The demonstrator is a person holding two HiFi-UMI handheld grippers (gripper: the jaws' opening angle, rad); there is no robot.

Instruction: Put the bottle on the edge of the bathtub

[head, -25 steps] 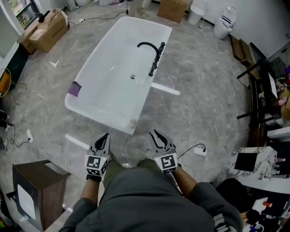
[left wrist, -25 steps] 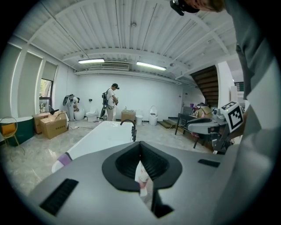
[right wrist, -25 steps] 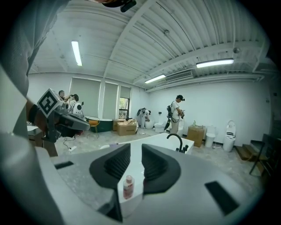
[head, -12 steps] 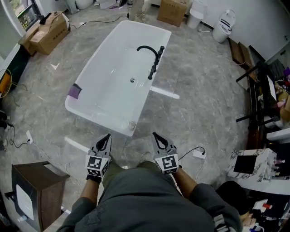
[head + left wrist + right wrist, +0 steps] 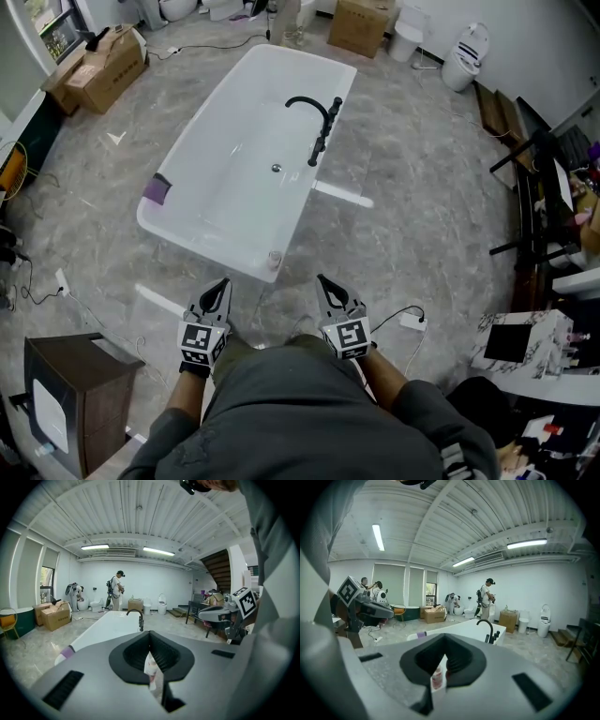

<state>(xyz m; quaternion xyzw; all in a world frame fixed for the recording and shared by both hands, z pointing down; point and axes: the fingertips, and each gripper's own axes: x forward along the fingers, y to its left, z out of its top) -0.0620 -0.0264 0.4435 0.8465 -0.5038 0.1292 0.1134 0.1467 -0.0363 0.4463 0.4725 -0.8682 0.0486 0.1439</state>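
Observation:
A small clear bottle [image 5: 274, 256] with a pale cap stands upright on the near corner of the white bathtub's rim [image 5: 202, 239]. Both grippers hang close to the person's body, short of the tub and apart from the bottle. The left gripper [image 5: 221, 281] is shut and empty, its tips pointing at the tub's near end. The right gripper [image 5: 323, 279] is shut and empty too, a little right of the bottle. In the left gripper view the bottle [image 5: 150, 666] shows beyond the closed jaws, and in the right gripper view the bottle [image 5: 437, 677] shows the same way.
A black faucet [image 5: 314, 112] stands on the tub's right rim and a purple item [image 5: 156, 188] sits on its left rim. A brown cabinet [image 5: 80, 394] is at my left, cardboard boxes [image 5: 98, 61] far left, a power strip [image 5: 411, 321] on the floor to the right. People [image 5: 116, 590] stand at the far wall.
The right gripper's jaws have closed from slightly apart. Both grippers stay near the body, and the bottle stands unmoved on the tub's corner.

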